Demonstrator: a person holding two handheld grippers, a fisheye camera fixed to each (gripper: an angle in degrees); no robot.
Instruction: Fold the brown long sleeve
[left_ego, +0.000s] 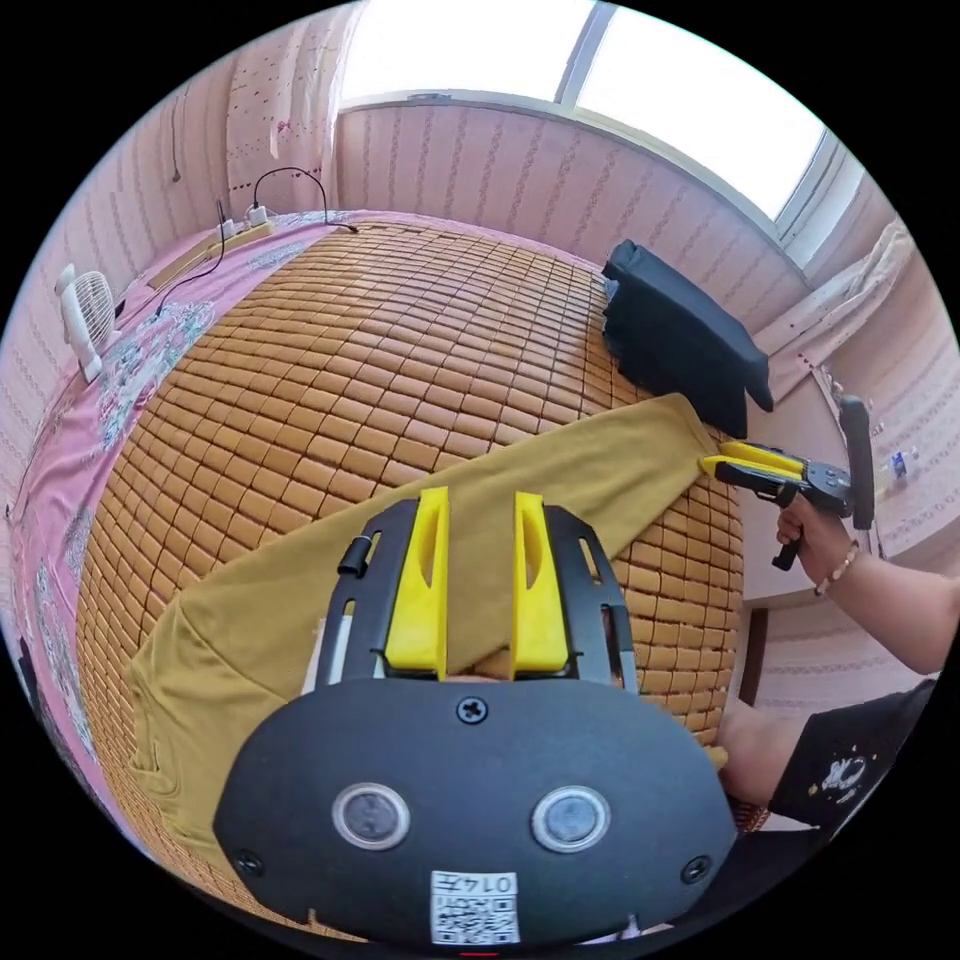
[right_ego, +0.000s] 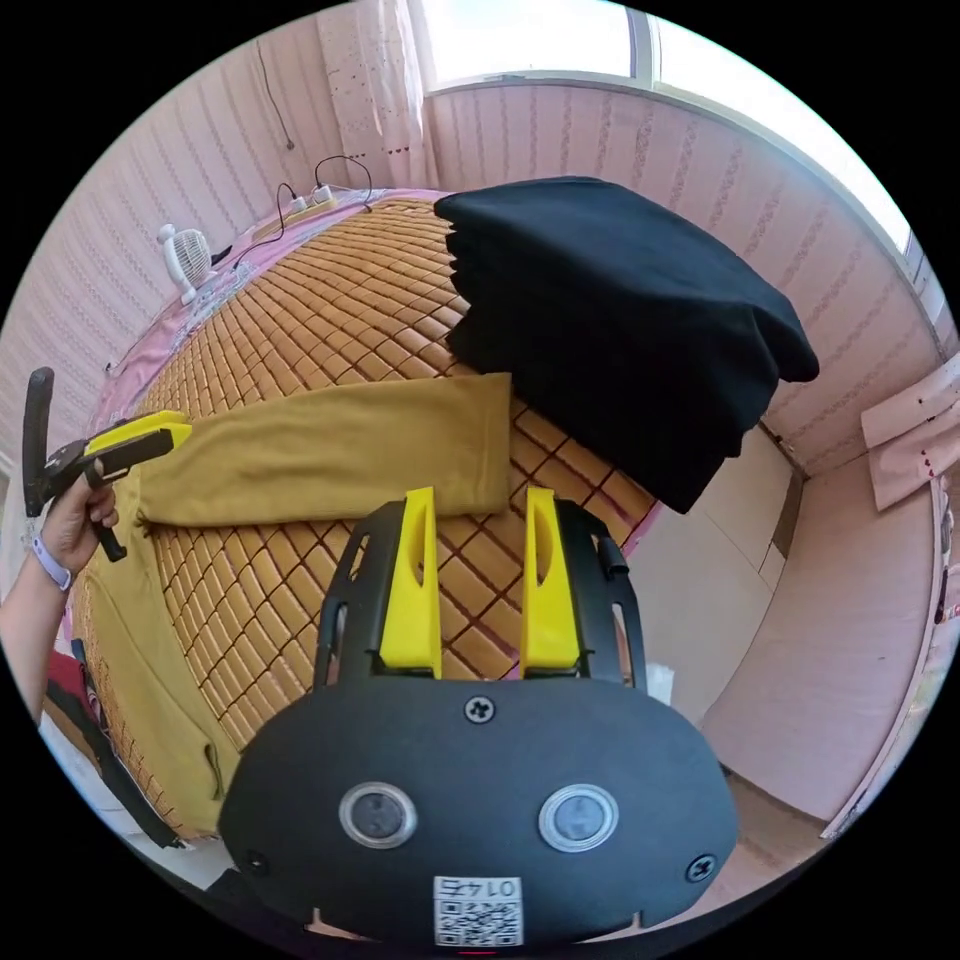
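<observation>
On the bamboo mat (left_ego: 380, 340) the brown shirt (left_ego: 300, 600) lies spread, one sleeve (right_ego: 330, 450) stretched out. Both the left gripper (left_ego: 482, 545) and right gripper (right_ego: 482, 545) hover with jaws parted, empty. Likely next: pinch the cuff and fold it inward.

small coded sticker on each gripper body, no other text

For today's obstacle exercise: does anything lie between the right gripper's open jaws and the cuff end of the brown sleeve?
Nothing visible does. Bare bamboo mat separates the right gripper from the brown sleeve; the folded black garment sits off to one side.
</observation>
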